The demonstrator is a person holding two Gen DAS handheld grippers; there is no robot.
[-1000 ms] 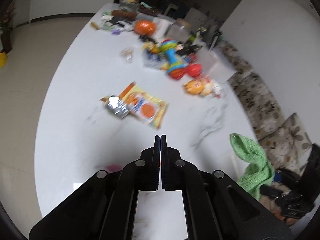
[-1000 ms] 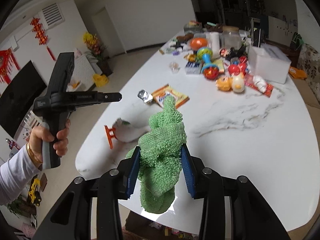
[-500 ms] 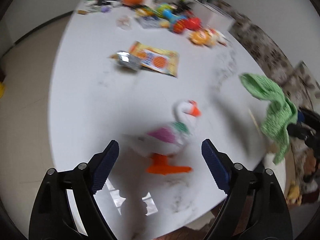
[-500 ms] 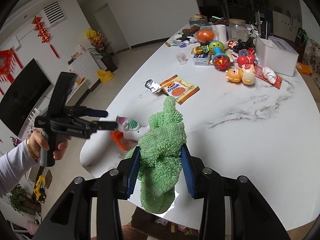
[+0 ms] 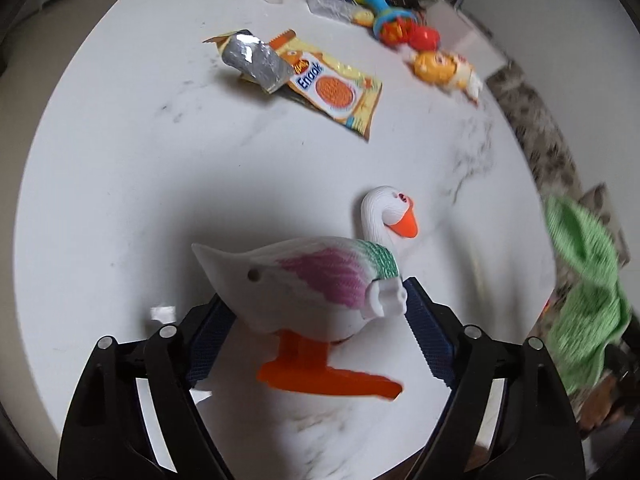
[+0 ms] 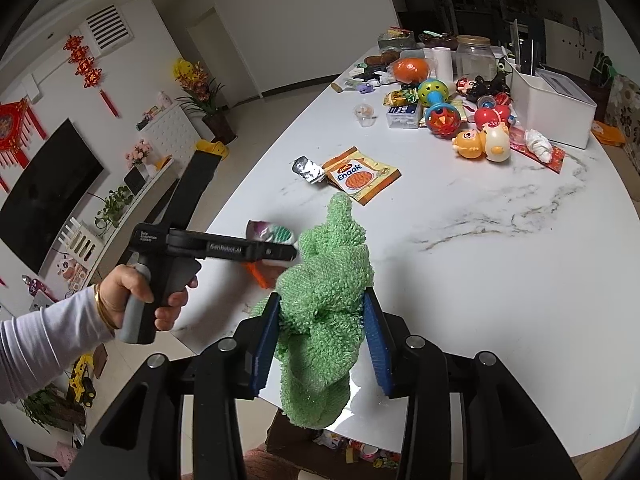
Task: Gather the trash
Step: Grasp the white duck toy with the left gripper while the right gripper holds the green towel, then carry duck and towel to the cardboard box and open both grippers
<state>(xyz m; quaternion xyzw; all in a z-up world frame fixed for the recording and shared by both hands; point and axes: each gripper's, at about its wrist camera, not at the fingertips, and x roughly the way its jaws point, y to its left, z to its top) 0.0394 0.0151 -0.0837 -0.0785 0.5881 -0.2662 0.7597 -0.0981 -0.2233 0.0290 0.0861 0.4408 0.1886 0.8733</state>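
Note:
A white toy goose [image 5: 320, 280] with pink and green wings and orange feet stands near the front edge of the white marble table [image 5: 120, 160]. My left gripper [image 5: 315, 290] straddles it from above, jaws closing, with its blue pads [image 5: 208, 332] close beside the body. In the right wrist view the goose [image 6: 268, 232] shows just behind the left gripper [image 6: 280, 252]. My right gripper [image 6: 320, 294] is shut on a green towel [image 6: 324, 280] over the table's near edge. An orange Enaak wrapper [image 5: 332, 88] and a crumpled foil wrapper [image 5: 252, 60] lie farther up the table.
Toys, a rattle [image 6: 434, 106], a clear cup [image 6: 365, 114], a glass jar [image 6: 474, 56] and a white box [image 6: 548, 108] crowd the far end. A person's hand [image 6: 136, 296] in a white sleeve holds the left gripper's handle. Floor and a TV wall lie to the left.
My left gripper went from shut to wide open and sank over the goose, which now sits between its jaws. The right gripper kept still with the towel.

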